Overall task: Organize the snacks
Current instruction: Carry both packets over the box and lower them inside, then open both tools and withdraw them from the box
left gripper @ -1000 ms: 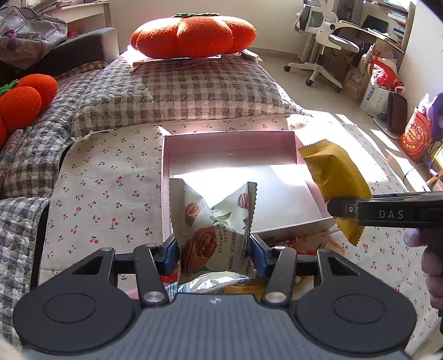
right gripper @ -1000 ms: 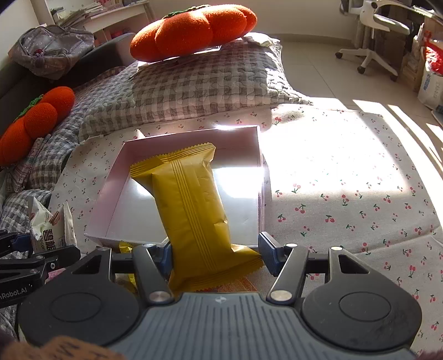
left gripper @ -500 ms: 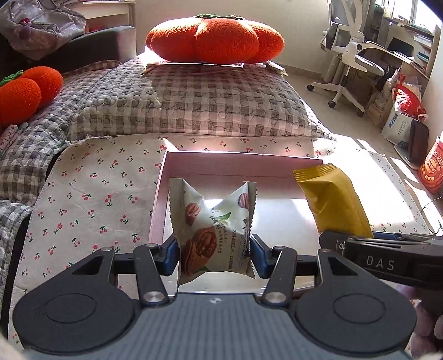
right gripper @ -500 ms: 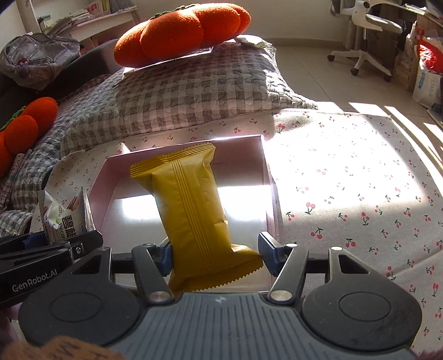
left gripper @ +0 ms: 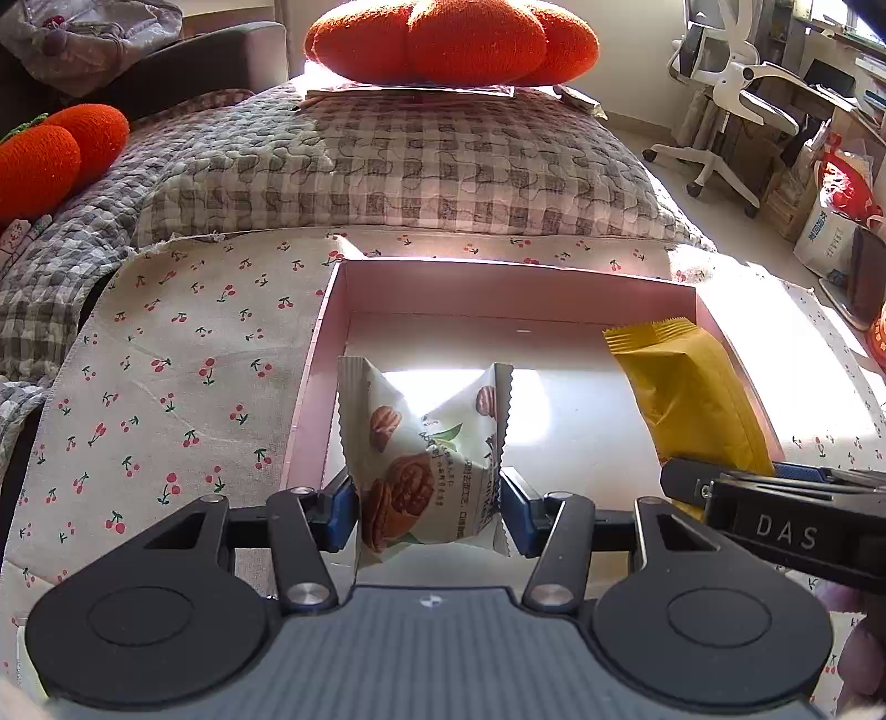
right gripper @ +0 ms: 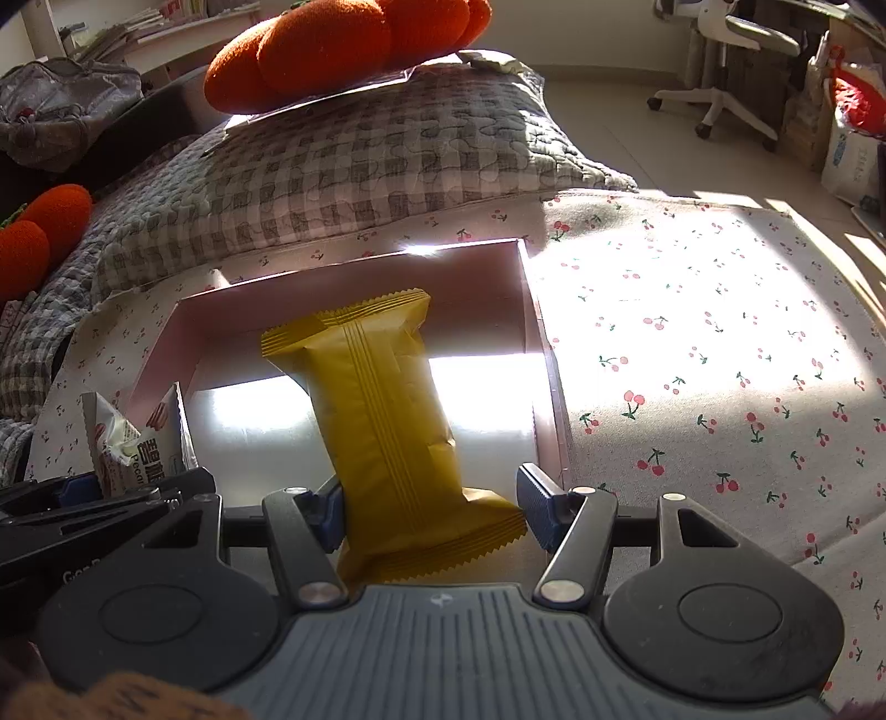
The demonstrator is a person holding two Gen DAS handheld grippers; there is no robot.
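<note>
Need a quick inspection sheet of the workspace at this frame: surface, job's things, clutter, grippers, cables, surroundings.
Surface: cherry-print cloth, sunlit.
Job's things: pink box, open, floor bare; walnut snack pack and yellow snack pack held over it.
Clutter: nothing seen on the cloth.
Grippers: left gripper shut on walnut snack pack; right gripper shut on yellow snack pack.
Cables: nothing seen.
Surroundings: checked quilt, orange cushions, office chair, bags on floor.

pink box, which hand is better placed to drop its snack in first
Left, slightly. Its walnut packet hangs wholly over the pink box floor, while the right gripper's yellow packet still trails its tail over the near rim.
</note>
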